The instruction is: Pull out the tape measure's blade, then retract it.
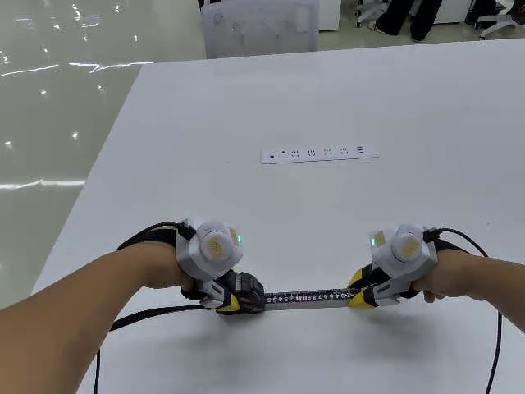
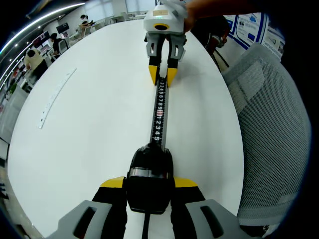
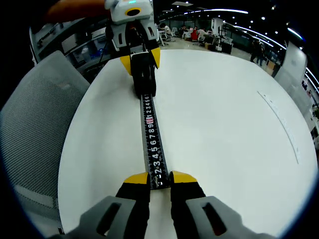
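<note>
Two tongs work low over the white table: the left tongs clamp the black tape measure, and the right tongs pinch the end of its blade, stretched flat between them. A steady, level pull should avoid kinking. The blade's hook is hidden between the jaws.

power strip: white, lying flat mid-surface on the table.
left gripper: nearer than the strip and off to its left; jaws clamped on the black tape measure.
blade: out of the case, straight, low over the table, nearer than the strip.
right gripper: nearer than the strip, slightly right; yellow tips pinch the blade's end.
chair: beyond the strip, at the table's far edge.
</note>
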Demonstrator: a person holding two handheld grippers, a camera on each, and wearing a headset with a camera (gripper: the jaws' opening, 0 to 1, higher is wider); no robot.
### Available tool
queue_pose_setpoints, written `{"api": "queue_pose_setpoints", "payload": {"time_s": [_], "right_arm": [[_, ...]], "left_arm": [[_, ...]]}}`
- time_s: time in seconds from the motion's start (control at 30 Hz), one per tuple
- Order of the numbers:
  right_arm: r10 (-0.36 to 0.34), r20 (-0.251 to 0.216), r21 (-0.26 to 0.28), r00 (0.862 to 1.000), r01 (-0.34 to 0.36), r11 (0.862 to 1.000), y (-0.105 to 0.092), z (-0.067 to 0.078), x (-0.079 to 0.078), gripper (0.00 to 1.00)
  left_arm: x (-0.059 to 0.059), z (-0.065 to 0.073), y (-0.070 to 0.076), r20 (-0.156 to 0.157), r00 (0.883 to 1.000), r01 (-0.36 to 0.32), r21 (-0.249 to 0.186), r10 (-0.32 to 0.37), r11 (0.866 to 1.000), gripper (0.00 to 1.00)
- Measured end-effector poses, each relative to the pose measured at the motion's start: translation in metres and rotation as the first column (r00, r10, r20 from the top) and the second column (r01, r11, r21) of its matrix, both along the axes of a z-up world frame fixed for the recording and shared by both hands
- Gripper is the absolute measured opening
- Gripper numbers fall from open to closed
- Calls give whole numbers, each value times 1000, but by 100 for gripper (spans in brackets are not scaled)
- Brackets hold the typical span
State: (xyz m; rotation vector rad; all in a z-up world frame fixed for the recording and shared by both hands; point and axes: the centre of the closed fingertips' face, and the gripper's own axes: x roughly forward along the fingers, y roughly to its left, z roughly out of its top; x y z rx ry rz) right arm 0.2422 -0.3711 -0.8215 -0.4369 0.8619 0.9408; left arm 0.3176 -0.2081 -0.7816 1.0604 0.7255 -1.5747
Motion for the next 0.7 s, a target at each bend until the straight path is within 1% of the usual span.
{"api": "queue_pose_setpoints", "payload": {"time_s": [0.43, 0.7], "right_arm": [[-11, -3, -5, 1000, 11, 1000, -9, 1, -5, 13], [-12, 0, -10, 1000, 12, 1000, -14, 2, -7, 13]], "left_arm": [[-1, 0, 0, 5, 1000, -2, -1, 2, 1000, 30], [0, 0, 0, 3, 1000, -1, -4, 1, 1000, 30]]}}
